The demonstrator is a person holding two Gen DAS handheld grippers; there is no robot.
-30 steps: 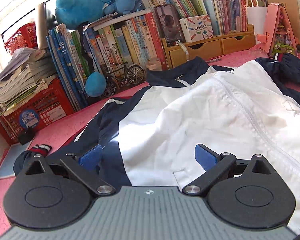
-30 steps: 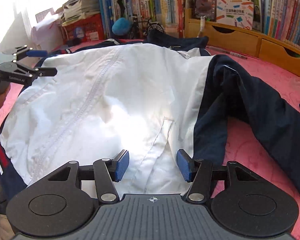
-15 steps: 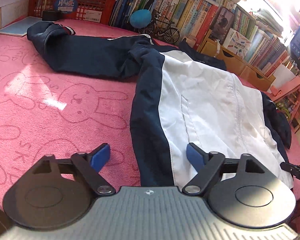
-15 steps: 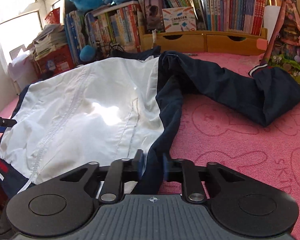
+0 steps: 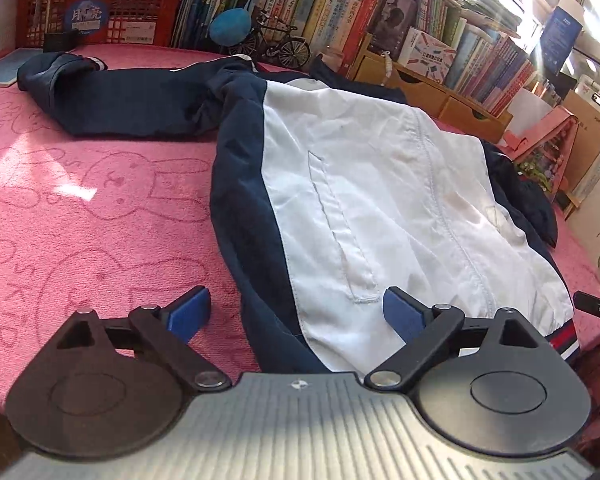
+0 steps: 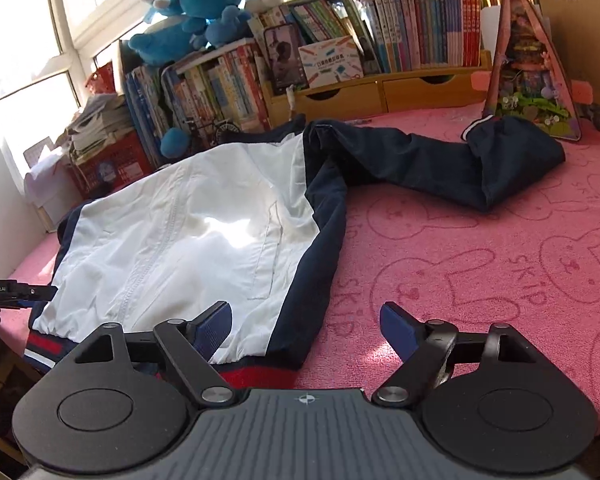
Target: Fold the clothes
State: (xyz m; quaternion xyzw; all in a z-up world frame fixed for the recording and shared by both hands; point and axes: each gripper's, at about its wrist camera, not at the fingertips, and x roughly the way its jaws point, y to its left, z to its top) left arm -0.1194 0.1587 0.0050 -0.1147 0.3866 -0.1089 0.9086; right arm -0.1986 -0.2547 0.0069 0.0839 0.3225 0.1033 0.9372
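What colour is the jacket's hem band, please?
The hem band is red with navy and white stripes, clearest in the right wrist view.

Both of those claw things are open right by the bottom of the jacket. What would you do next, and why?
Probably close the right gripper on the navy side panel at the hem. The jacket lies flat and zipped on the pink blanket, both sleeves spread outward, nothing folded yet. The panel edge already sits between the open fingers, as it does at the left gripper.

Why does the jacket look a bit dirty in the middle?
The jacket has faint yellowish-brown stains on its white front, beside the zipper. Its sleeves lie bunched and crooked on the pink cover.
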